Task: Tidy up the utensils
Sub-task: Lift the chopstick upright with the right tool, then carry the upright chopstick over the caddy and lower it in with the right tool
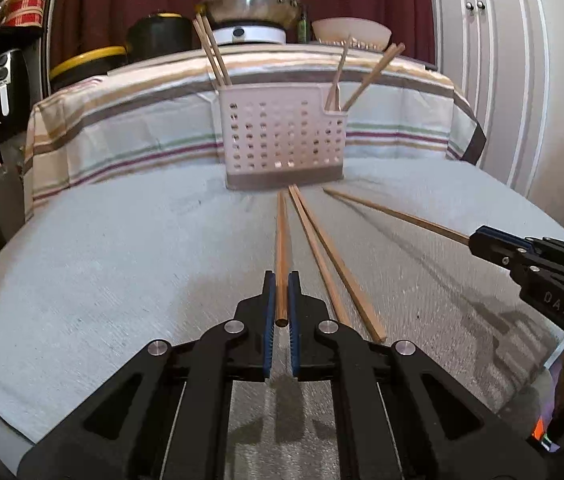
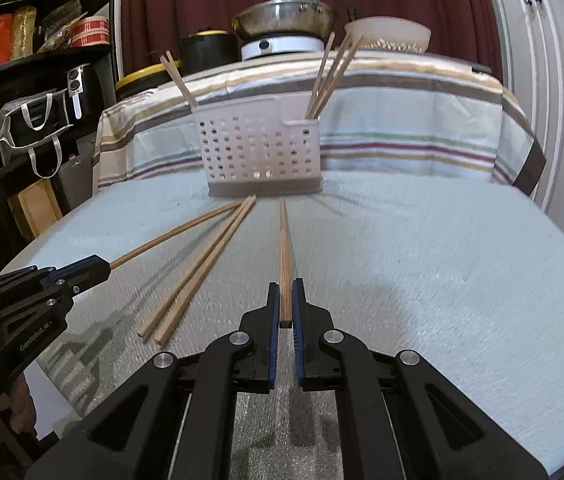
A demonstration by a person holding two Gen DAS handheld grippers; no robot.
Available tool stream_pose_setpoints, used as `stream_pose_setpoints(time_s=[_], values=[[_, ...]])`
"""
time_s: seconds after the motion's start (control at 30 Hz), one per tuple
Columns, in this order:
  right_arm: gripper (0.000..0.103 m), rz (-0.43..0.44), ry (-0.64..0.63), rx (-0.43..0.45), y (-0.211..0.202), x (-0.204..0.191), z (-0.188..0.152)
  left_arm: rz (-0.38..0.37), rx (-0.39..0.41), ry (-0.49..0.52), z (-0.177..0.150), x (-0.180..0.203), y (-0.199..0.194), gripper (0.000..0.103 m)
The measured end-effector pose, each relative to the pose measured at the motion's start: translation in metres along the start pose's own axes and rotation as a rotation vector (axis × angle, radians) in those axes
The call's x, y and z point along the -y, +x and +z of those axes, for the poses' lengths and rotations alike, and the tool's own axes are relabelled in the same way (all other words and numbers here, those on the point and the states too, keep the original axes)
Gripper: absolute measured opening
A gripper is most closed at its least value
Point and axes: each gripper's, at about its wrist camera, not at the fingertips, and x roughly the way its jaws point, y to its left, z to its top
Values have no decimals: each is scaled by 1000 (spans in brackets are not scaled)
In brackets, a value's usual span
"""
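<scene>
Wooden chopsticks are the job here, and each hand-held gripper has one clamped near its thick end. The left hand-held gripper is closed on a round chopstick whose tip points at the foot of the white perforated basket. The right hand-held gripper is closed on a square-ended chopstick aimed the same way. Two loose chopsticks lie on the grey cloth of the desk between the two held ones, tips near the basket. The basket stands toward the far edge, with sticks already leaning in its left end and in its small right pocket.

I judge this the carrying step: both sticks picked up, neither yet stowed. Next, each stick likely needs lifting above the rim, tipping steeply downward and lowering into a compartment before release. A shallow angle could knock the light basket over.
</scene>
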Motion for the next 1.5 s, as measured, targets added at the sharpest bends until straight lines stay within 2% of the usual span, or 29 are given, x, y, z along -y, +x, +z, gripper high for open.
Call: stream_pose_setpoints(time_s=[0.43, 0.7, 0.93, 1.17, 1.5], values=[[7, -30, -46, 105, -30, -3, 27, 37, 89, -45, 32, -24, -30, 7], [7, -36, -58, 173, -48, -4, 48, 36, 106, -46, 52, -29, -48, 7], [7, -29, -47, 222, -59, -1, 70, 19, 86, -45, 75, -36, -58, 7], [7, -18, -44, 244, -54, 2, 90, 29, 126, -39, 100, -42, -59, 7], [7, -11, -54, 261, -32, 6, 120, 27, 124, -53, 131, -55, -36, 7]])
